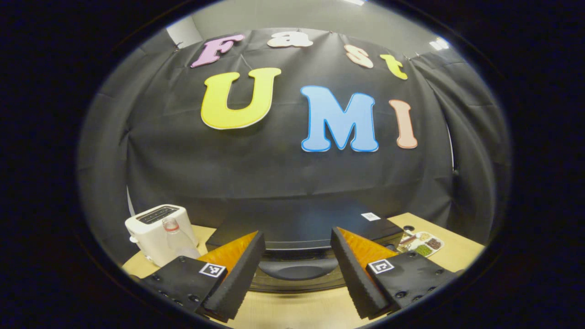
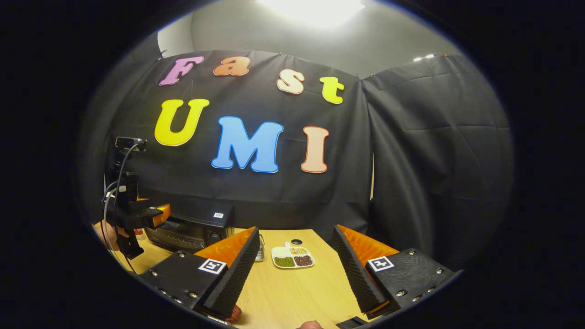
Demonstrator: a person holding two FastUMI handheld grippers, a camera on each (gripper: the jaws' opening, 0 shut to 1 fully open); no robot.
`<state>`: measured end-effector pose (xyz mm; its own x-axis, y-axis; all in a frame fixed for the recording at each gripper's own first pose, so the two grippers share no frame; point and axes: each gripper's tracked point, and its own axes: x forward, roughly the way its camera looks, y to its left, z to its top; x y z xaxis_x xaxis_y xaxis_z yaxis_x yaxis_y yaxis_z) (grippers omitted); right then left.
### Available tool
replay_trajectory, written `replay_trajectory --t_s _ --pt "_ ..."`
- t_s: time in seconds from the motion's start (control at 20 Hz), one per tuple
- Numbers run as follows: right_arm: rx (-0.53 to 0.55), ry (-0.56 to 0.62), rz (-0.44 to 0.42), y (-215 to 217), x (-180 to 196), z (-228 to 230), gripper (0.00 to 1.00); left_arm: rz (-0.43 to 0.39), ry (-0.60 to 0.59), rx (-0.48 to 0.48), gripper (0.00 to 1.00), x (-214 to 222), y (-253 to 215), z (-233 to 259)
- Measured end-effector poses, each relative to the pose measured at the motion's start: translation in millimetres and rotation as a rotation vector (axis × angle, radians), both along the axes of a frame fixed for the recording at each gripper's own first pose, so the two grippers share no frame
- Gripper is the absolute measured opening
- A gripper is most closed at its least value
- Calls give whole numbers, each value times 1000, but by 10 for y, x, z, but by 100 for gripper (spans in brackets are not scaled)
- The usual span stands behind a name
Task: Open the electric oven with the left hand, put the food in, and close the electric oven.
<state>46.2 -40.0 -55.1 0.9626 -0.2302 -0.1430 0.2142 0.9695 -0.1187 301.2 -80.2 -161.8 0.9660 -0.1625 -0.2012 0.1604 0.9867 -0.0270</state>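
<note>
Nearest the lens in the left gripper view, the left gripper (image 1: 297, 274) has its two fingers spread wide apart with nothing between them, framing the dark handle (image 1: 297, 268) at the top front of the electric oven (image 1: 301, 237), which sits just ahead on the wooden table (image 1: 457, 253); the fingers do not touch the handle. The oven is black, with a small white sticker on its top, and its door looks closed. To its left stands a white toaster (image 1: 153, 230) with a clear bottle (image 1: 176, 237) just in front of it, and to the oven's right lies a white divided plate (image 1: 422, 244) holding green, brown and pale foods in separate compartments. In the right gripper view, the right gripper (image 2: 292, 278) is likewise open, fingers well apart and empty, poised over bare tabletop with the divided plate (image 2: 292, 257) lying beyond them in the gap. A small reddish item (image 2: 234, 313) peeks out at the base of the left-hand finger (too little shows to say what it is). A small dark round thing (image 2: 296, 241) lies behind the plate. Off to the left in this view, the oven (image 2: 192, 228) stands against the cloth wall with the other gripper (image 2: 157, 214) just in front of its top edge, held by a hand (image 2: 107, 236) and trailing cables.
</note>
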Motion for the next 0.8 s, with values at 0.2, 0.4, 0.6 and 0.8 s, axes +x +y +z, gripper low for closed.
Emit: replay_trajectory --t_s 0.2,0.4,0.6,0.8 --pt "-18 6 -12 18 6 4 97 -5 41 17 100 82 -70 -265" --pt "-31 15 -14 8 -2 -7 97 7 47 16 100 127 -78 -368" --pt "-29 18 -14 -12 0 -9 97 10 51 38 100 103 -82 -392" --pt "-23 13 0 -12 -8 -6 97 14 50 40 100 -59 -64 -401"
